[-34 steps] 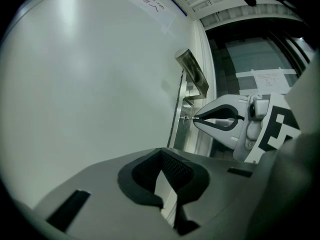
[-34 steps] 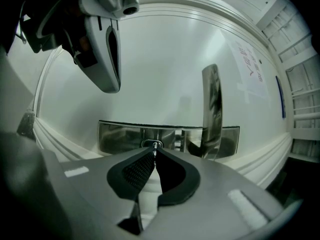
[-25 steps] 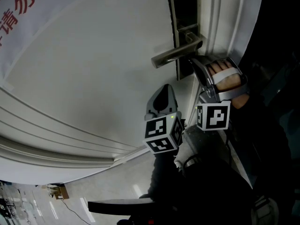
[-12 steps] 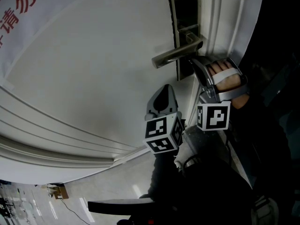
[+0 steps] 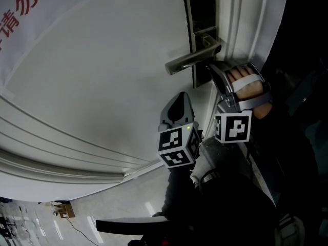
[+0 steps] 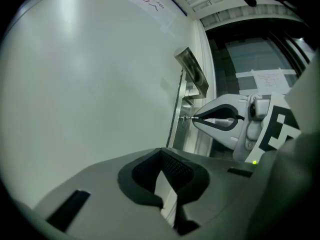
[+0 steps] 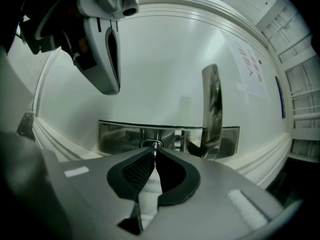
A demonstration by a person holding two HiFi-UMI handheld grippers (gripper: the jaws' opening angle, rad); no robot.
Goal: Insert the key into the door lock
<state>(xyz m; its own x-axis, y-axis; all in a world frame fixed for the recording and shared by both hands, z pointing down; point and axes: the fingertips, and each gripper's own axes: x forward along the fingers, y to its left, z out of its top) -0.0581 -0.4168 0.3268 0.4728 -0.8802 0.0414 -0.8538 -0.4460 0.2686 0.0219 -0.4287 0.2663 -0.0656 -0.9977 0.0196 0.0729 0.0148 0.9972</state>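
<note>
The steel lock plate with its lever handle is on the white door. My right gripper is shut on a small key, and the key's tip sits at the keyhole in the lock plate, left of the handle. From the left gripper view the right gripper holds the key against the plate. My left gripper hangs below, apart from the lock. It is shut on nothing.
The door frame runs just right of the lock. A paper sign with red print is stuck on the door at upper left. A hand grips the right gripper. Floor shows at the bottom.
</note>
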